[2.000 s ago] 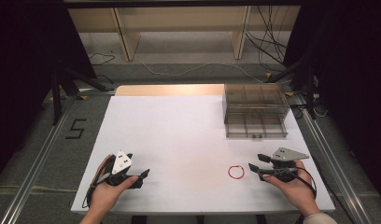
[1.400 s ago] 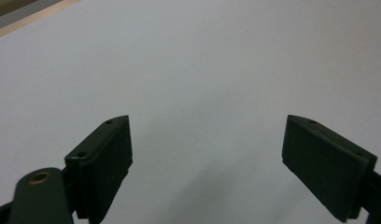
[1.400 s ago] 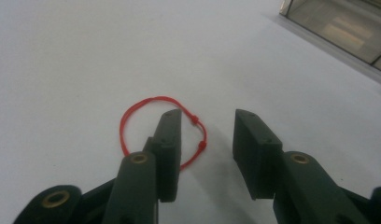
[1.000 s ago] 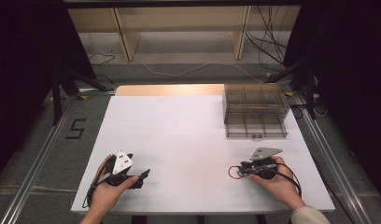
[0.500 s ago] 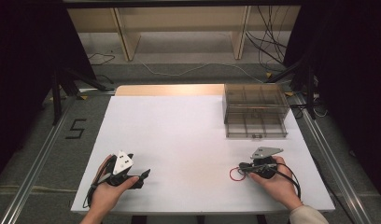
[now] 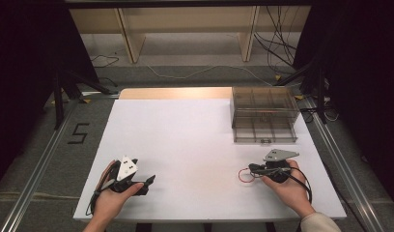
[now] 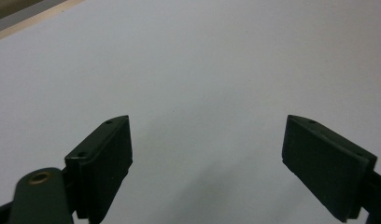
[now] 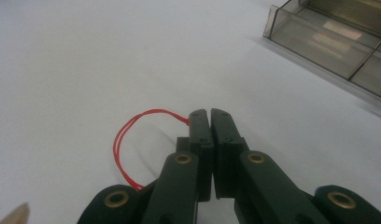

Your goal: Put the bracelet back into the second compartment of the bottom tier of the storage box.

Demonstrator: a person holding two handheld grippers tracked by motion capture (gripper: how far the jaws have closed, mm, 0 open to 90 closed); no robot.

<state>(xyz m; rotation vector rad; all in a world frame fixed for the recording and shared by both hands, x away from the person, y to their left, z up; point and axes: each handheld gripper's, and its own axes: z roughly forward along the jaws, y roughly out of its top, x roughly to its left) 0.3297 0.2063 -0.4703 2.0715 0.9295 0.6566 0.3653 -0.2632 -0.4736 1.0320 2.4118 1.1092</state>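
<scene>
A red rubber band (image 6: pixel 244 175) (image 8: pixel 132 140) lies near the table's front right, and one side of its loop is pinched between the jaws of my right gripper (image 6: pixel 253 168) (image 8: pixel 210 113), which is shut on it. The band's free loop hangs out to the left of the jaws in the right gripper view. Near the front left, my left gripper (image 6: pixel 149 181) (image 7: pixel 208 140) rests low over the white table (image 6: pixel 185 140) with its jaws wide apart and nothing between them.
A clear plastic drawer box (image 6: pixel 263 113) (image 8: pixel 338 42) with several compartments stands at the back right of the table. A wooden strip (image 6: pixel 175 93) runs along the far edge. Cables (image 6: pixel 287 34) lie on the floor beyond.
My right gripper moved left to the red band and shut on it. The left gripper stayed where it was, open.
</scene>
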